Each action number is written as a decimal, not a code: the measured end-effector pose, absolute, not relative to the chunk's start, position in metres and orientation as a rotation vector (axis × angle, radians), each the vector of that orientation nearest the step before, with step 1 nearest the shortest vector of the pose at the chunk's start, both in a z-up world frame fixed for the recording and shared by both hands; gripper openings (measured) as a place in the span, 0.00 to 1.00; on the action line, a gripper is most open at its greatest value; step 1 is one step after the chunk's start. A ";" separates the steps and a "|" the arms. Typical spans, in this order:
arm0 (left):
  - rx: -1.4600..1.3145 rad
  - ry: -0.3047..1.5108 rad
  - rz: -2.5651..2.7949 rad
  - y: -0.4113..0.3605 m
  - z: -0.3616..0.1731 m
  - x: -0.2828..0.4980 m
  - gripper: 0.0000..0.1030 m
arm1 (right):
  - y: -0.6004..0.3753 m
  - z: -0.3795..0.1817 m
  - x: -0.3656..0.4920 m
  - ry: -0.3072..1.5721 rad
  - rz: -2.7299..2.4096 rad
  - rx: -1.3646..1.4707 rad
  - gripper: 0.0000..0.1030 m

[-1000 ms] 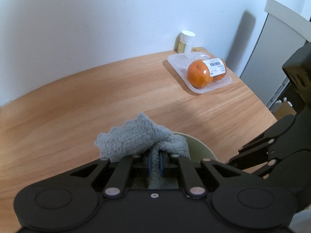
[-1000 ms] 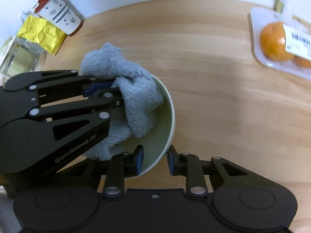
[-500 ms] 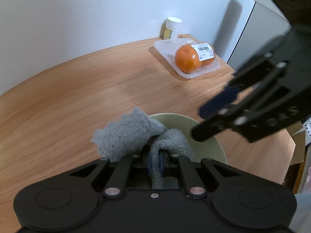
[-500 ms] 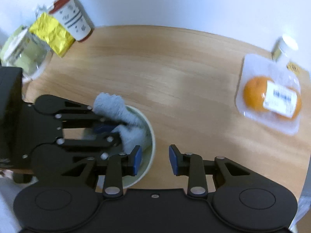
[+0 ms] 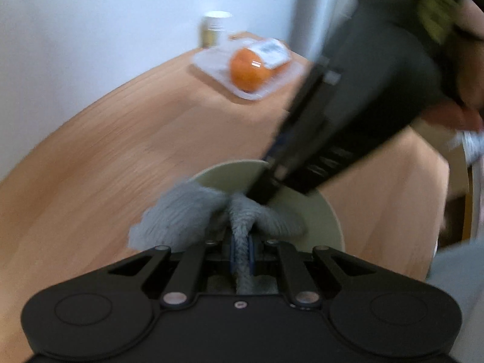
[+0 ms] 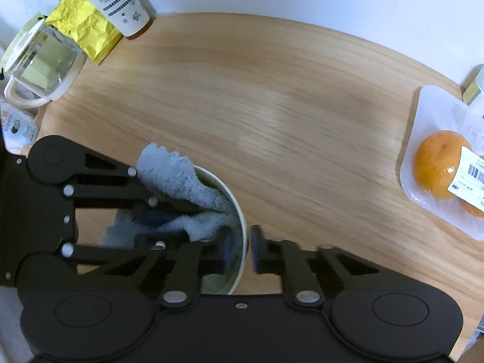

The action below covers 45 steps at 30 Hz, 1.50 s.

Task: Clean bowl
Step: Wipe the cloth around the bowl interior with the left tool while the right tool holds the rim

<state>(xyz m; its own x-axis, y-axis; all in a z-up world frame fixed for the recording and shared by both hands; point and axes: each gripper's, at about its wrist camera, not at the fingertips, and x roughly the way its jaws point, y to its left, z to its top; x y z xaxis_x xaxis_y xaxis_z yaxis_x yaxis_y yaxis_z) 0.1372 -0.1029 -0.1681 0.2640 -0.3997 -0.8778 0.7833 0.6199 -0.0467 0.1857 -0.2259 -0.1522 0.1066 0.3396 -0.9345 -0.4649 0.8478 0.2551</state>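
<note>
The left tongs [image 5: 240, 249] are squeezed tight on a fluffy grey cloth [image 5: 187, 214], and the cloth hangs down into a round pale green bowl [image 5: 236, 171]. In the right wrist view the left tongs [image 6: 157, 220] reach in from the left side with the cloth [image 6: 181, 187] bunched over the near rim of the bowl [image 6: 239, 208]. The right tongs [image 6: 242, 249] sit with 1 finger inside the bowl and 1 finger outside, so the bowl's wall is between them; the fingers are close to the wall, but I cannot tell if they pinch it. In the left wrist view the right tongs [image 5: 266, 181] are blurry and poke down onto the far side of the bowl. The bowl stands on a light brown wooden surface [image 6: 272, 106], near its front edge. Far to the right lies a clear plastic tray [image 6: 435, 115] with a round orange fruit [image 6: 438, 163]. At the back left stand a clear glass jug [image 6: 42, 60], a crumpled yellow packet [image 6: 81, 30] and a white patterned paper cup [image 6: 121, 3].
</note>
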 end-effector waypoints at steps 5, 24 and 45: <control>0.500 1.043 -0.959 -0.109 -0.164 0.132 0.07 | -0.223 -0.152 0.186 1.329 0.586 -0.120 0.06; 0.319 1.201 -0.974 -0.111 -0.177 0.167 0.07 | -0.224 -0.157 0.196 1.353 0.528 -0.061 0.07; 0.145 1.103 -1.035 -0.092 -0.160 0.161 0.07 | -0.225 -0.165 0.199 1.404 0.459 0.056 0.13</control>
<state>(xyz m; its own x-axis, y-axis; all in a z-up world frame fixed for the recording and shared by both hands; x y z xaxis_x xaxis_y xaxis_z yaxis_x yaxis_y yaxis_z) 0.1606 -0.0917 -0.1603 0.0598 -0.6146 -0.7866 0.7461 0.5510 -0.3738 0.1991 -0.2246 -0.1648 0.0940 0.3422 -0.9349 -0.2767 0.9111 0.3056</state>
